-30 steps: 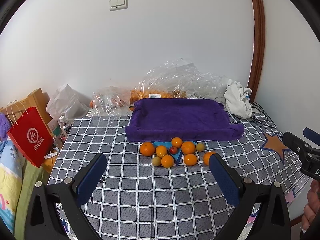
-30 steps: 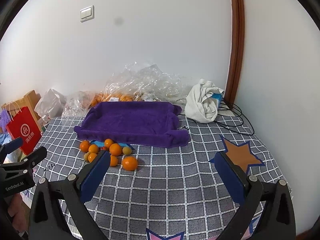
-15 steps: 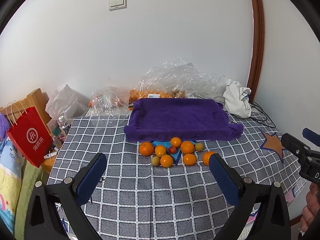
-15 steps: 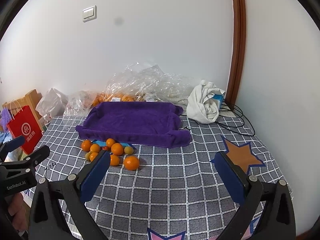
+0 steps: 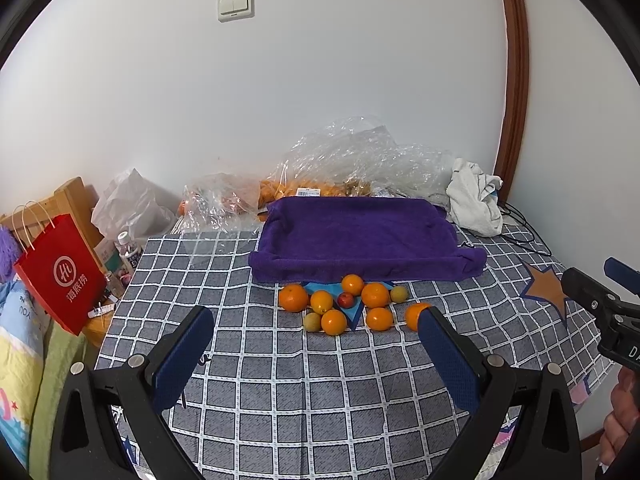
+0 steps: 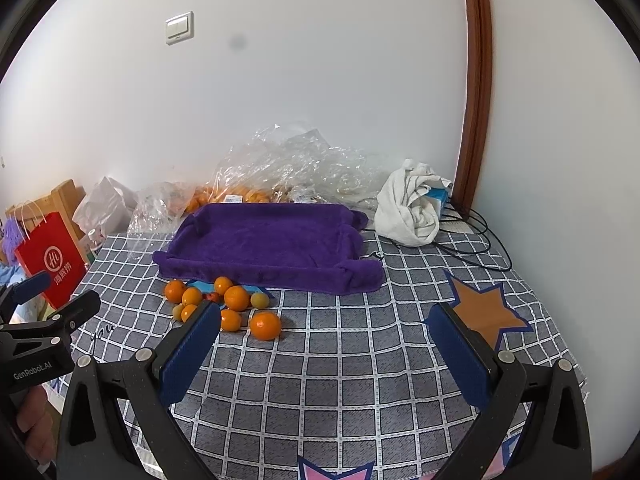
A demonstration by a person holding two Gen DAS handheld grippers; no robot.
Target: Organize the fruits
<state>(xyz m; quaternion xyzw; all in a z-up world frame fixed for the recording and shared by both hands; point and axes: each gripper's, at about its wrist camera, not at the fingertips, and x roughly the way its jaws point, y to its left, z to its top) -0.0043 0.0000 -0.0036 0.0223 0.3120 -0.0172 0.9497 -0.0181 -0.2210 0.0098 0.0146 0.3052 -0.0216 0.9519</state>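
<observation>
The fruits are clustered before the purple tray, beyond both empty, wide-spread grippers: left gripper, right gripper.

A plain white wall with a light switch meets a brown door frame.

- Bare checkered tabletop near both grippers; open to pass
- Cluster of fruits just before purple tray; tray interior open
- Plastic bags, white cloth crowding far edge
</observation>
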